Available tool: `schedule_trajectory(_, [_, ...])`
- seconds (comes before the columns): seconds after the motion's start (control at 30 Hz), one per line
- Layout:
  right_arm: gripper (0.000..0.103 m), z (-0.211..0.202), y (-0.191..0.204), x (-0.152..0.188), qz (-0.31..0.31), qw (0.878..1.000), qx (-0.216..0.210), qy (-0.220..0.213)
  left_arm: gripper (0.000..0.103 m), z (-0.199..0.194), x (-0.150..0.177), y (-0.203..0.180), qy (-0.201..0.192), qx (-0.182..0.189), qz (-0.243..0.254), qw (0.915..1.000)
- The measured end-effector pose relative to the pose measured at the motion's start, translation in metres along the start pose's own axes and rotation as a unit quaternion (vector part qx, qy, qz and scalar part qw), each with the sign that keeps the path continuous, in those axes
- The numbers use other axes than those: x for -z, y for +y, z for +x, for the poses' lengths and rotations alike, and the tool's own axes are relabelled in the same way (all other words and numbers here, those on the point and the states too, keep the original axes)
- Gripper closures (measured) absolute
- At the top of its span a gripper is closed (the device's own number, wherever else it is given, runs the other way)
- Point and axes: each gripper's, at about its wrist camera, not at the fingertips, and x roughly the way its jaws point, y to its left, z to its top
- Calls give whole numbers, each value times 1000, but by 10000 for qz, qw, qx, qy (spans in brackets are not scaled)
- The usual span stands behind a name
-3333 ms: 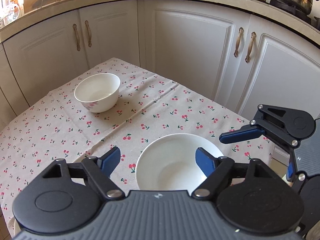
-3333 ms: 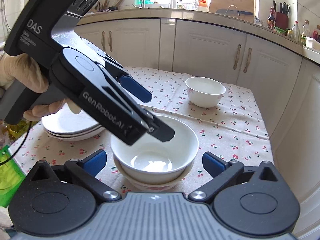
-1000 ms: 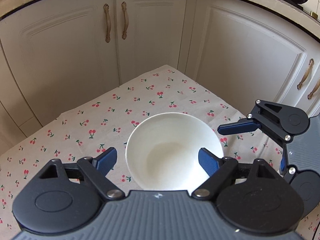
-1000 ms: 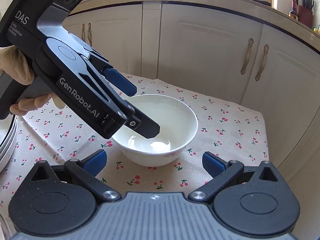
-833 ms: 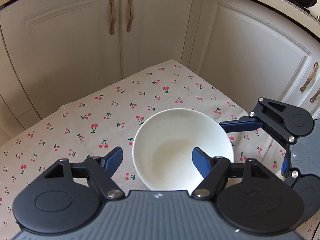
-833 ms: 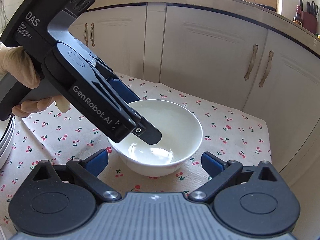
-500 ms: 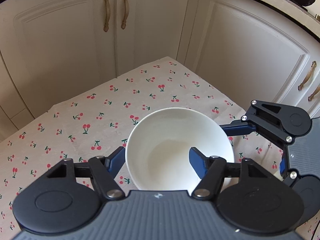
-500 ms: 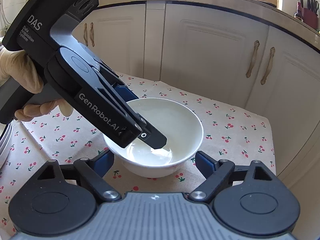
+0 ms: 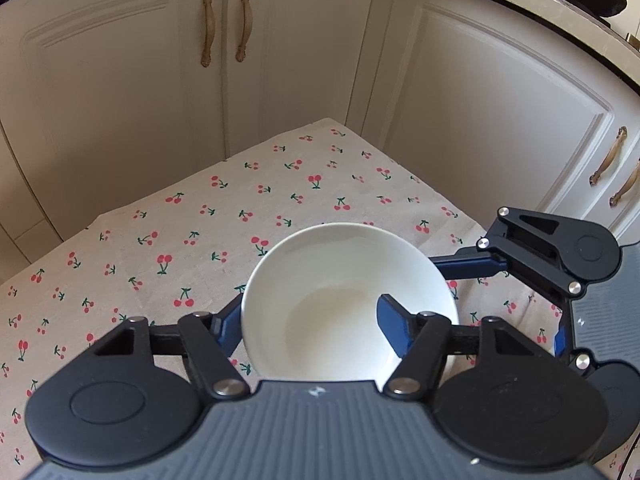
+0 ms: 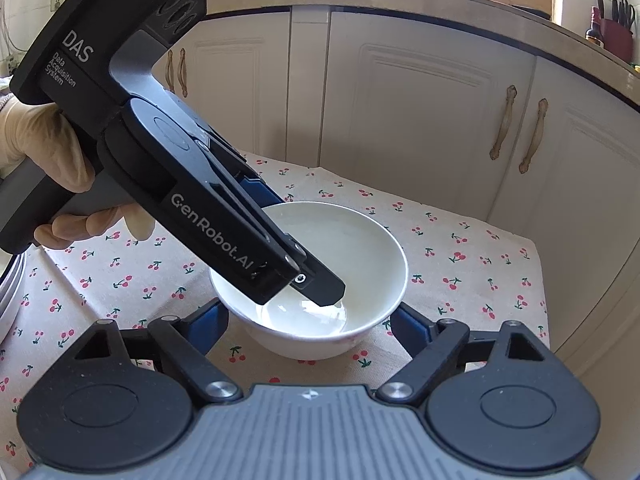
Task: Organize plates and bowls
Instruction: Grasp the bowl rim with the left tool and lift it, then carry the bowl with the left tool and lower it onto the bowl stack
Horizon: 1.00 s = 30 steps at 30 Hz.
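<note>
A white bowl (image 9: 340, 280) stands on the cherry-print tablecloth (image 9: 200, 220) near the table's far corner. My left gripper (image 9: 308, 320) straddles the bowl's near-left wall, one blue finger outside the rim and one inside, closing on the rim. In the right wrist view the same bowl (image 10: 360, 264) sits ahead with the left gripper (image 10: 288, 240) reaching into it from the left. My right gripper (image 10: 308, 320) is open, its blue fingers on either side of the bowl's base, not touching it.
White cabinet doors (image 9: 120, 80) stand close behind the table's corner and right edge (image 10: 536, 256). The edge of a stack of white plates (image 10: 10, 292) shows at the far left. The right gripper's finger (image 9: 472, 266) lies just right of the bowl.
Both grippers left the stacked bowls and moved to the lone bowl at the far corner. Over the last second the left fingers narrowed onto its rim and the right gripper's narrowed a little around it.
</note>
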Motion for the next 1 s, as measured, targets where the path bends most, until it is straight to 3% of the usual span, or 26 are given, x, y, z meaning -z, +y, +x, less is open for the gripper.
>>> schedule_trajectory(0.43, [12, -10, 6, -2, -1, 10000, 50, 47, 39, -10, 3, -8, -24, 3, -24, 10000])
schedule_trajectory(1.0, [12, -85, 39, -5, 159, 9998, 90, 101, 39, -84, 24, -60, -223, 47, 194, 9996])
